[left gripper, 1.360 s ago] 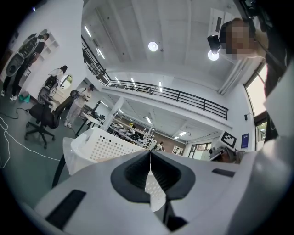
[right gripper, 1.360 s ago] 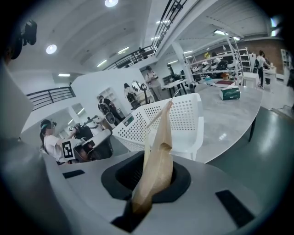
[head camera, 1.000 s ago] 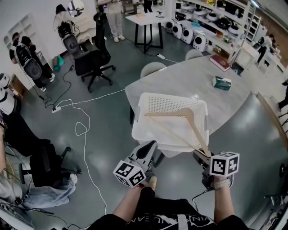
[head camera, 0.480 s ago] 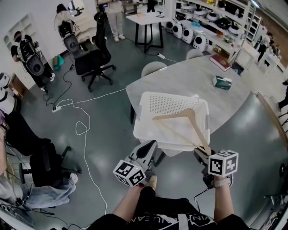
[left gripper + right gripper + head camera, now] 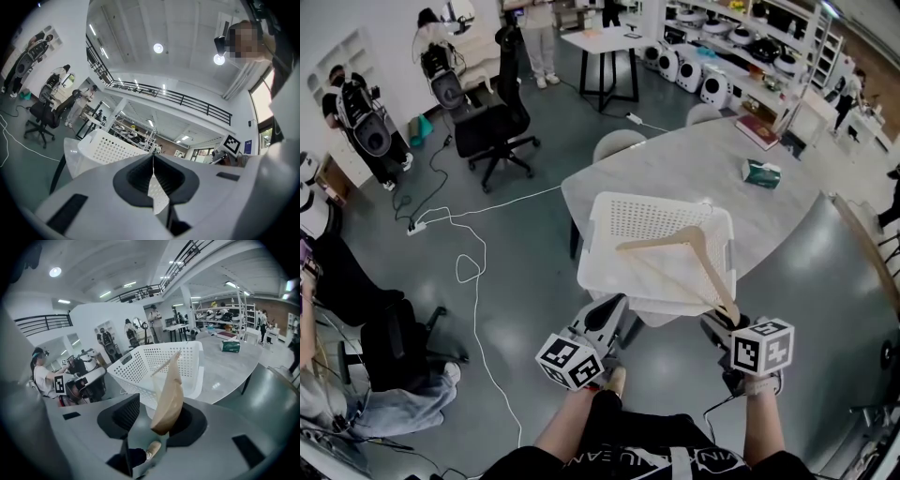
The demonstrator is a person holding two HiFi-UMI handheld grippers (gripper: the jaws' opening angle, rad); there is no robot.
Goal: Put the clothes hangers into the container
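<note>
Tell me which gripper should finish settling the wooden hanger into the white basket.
Right. The right gripper, jaws opening, has an end of the hanger between them; the left gripper is shut, empty, near the basket.

The head view looks from high above and steeply down on the white perforated basket (image 5: 661, 248), which stands at the near edge of the grey tabletop (image 5: 694, 169). The floor (image 5: 516, 262) fills its left side. The left gripper view looks from low down, forward and upward, so it sees the basket from the side, under much ceiling (image 5: 140, 28). The right gripper view faces more level, across the basket and the tabletop, with the wooden hanger (image 5: 169, 390) very near the lens. All three views share the basket.
</note>
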